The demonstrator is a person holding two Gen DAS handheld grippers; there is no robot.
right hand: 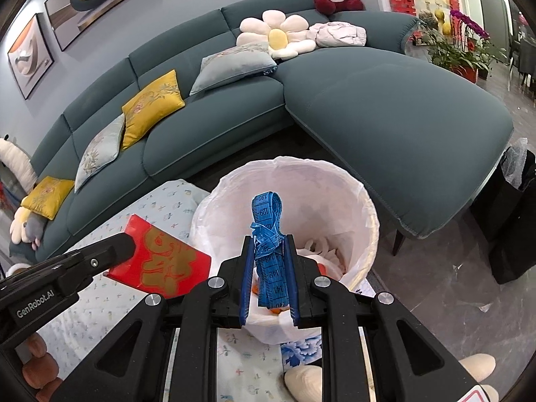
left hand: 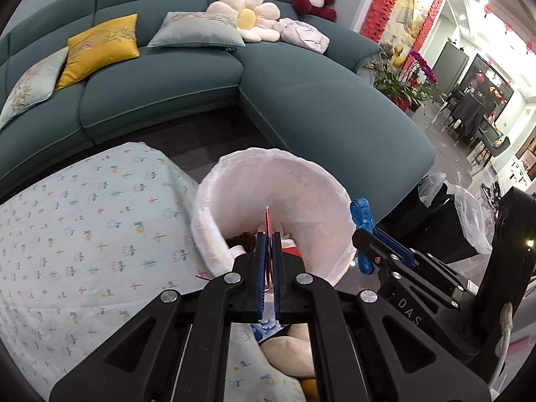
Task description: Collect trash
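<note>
A round bin lined with a white bag [left hand: 321,181] [right hand: 361,201] stands on the floor in front of the sofa, with scraps lying in its bottom. My left gripper [left hand: 268,238] is shut on a flat red envelope with gold lettering [right hand: 160,261], seen edge-on [left hand: 267,221] in the left wrist view, over the bin's near rim. My right gripper [right hand: 269,239] is shut on a bunched blue measuring tape [right hand: 268,234], held above the bin's opening. From the left wrist view the right gripper [left hand: 363,231] with the tape [left hand: 361,214] sits at the bin's right rim.
A pale patterned cloth [left hand: 83,234] covers a surface left of the bin. A teal sofa [left hand: 301,107] with cushions and a plush bear curves behind it. Dark bags [right hand: 516,221] stand on the floor to the right. Plush items [right hand: 301,382] lie beneath the grippers.
</note>
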